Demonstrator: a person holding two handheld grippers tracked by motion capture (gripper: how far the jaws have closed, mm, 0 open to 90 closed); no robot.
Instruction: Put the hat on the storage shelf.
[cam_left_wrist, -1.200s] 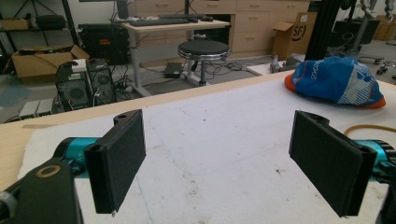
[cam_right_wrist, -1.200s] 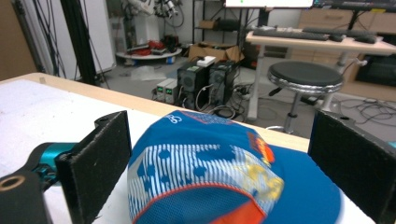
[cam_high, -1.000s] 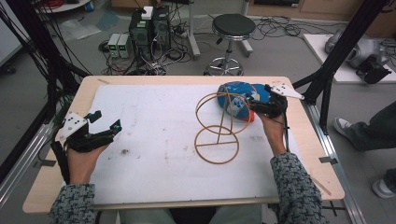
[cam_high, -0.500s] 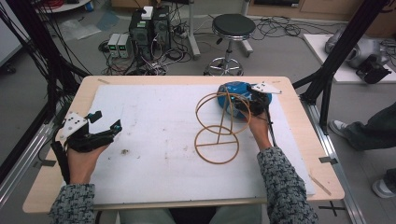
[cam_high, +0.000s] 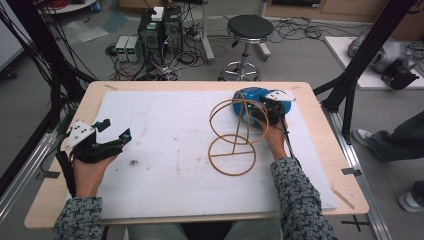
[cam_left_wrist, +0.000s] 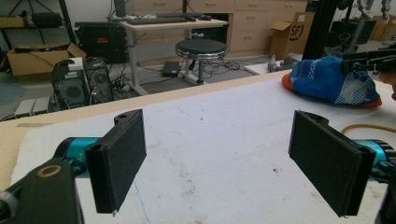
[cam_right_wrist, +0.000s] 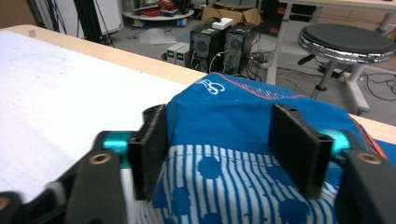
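Looking down from the high view, I see a person sitting at a wooden table (cam_high: 320, 125) with a white sheet (cam_high: 165, 150) laid on it. The right gripper (cam_high: 260, 111) is at the far right part of the sheet, pushed into a blue cloth bundle (cam_high: 246, 96). A thin yellow wire frame (cam_high: 235, 132) with round hoops stands just in front of the bundle, beside the right hand. The left gripper (cam_high: 111, 133) is low over the near left part of the sheet, well apart from the bundle, and its jaws are spread wide with nothing in them.

From the left gripper view, the two black pads (cam_left_wrist: 116, 163) stand far apart above bare white sheet. The blue bundle (cam_left_wrist: 327, 81), with orange edges and white stripes, lies far off at the upper right. A black stool (cam_left_wrist: 203, 49) stands on the floor past the table.

From the right gripper view, the blue bundle (cam_right_wrist: 233, 154) sits between the two black pads (cam_right_wrist: 149, 149). The jaws have just been closing, and both pads now squeeze the cloth on its two sides. Two computer boxes (cam_right_wrist: 224, 44) stand on the floor behind.
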